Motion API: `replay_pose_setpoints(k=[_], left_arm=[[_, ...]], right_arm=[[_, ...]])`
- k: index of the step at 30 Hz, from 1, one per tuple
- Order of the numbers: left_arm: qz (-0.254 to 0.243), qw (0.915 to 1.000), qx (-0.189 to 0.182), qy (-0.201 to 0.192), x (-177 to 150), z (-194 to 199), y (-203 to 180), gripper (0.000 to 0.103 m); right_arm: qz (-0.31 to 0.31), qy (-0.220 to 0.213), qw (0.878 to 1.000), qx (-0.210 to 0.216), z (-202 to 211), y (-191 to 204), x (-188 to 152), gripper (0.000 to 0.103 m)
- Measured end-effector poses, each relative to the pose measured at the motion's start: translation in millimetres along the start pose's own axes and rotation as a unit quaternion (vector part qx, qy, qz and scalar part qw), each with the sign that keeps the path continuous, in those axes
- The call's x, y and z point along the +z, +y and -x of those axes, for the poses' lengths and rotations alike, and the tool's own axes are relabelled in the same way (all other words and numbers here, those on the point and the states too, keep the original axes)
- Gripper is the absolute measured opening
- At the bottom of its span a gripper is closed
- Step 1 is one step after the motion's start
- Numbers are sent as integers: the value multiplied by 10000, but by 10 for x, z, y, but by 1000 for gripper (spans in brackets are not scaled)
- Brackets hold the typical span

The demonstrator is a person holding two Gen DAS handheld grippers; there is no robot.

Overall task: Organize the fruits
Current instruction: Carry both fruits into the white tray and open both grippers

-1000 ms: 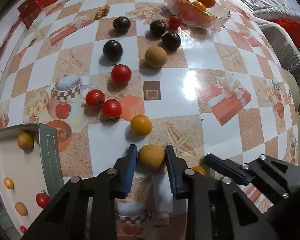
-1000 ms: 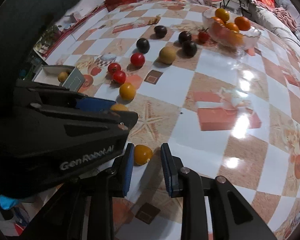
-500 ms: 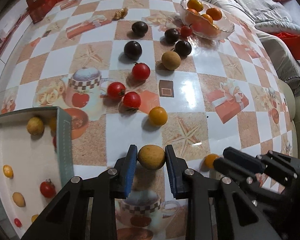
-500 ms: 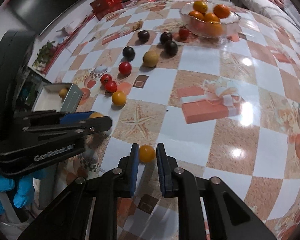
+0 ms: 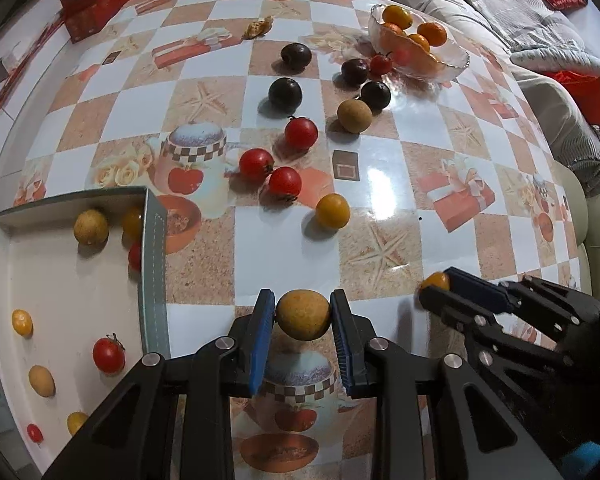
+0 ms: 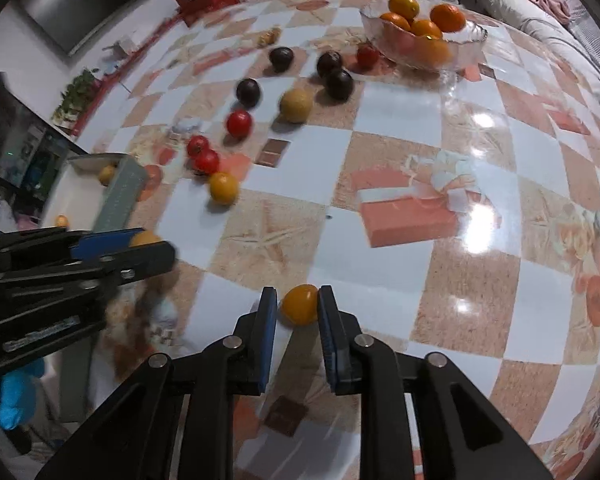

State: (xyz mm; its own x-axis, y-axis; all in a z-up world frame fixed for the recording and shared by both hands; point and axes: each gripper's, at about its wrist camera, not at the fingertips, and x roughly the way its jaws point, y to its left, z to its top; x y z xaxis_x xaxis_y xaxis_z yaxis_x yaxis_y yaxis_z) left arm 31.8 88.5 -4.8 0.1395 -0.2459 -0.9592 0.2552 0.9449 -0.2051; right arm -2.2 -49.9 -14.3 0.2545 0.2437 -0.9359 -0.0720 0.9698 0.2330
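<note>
Two grippers under my remote control, both loaded. Left gripper (image 5: pixel 303 316) clamps tan round fruit (image 5: pixel 302 314) between jaws, lifted above checkered surface (image 5: pixel 384 152), just right of grey-walled tray (image 5: pixel 154 264) holding few small fruits. Right gripper (image 6: pixel 297 312) has small orange fruit (image 6: pixel 299 304) between narrow jaws, which just eased open slightly; pads look touching it. Red tomatoes (image 5: pixel 256 165), dark plums (image 5: pixel 285 92) scattered farther out; glass bowl (image 5: pixel 452 65) of oranges far right.

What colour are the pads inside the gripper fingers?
Blue pads, clearest in the left wrist view.
</note>
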Motion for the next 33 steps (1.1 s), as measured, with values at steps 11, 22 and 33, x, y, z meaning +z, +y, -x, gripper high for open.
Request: replay_pose_setpoints(k=[11, 22, 33], left_arm=[[4, 10000, -28, -58, -23, 65, 16, 30], [52, 9997, -61, -221, -3, 238, 43, 30], [319, 9986, -18, -412, -52, 478, 302, 30]], right_arm=[[-287, 29, 9995, 134, 43, -66, 11, 19], [-525, -54, 9980, 338, 240, -98, 57, 19], [-243, -202, 9979, 568, 384, 326, 316, 19]])
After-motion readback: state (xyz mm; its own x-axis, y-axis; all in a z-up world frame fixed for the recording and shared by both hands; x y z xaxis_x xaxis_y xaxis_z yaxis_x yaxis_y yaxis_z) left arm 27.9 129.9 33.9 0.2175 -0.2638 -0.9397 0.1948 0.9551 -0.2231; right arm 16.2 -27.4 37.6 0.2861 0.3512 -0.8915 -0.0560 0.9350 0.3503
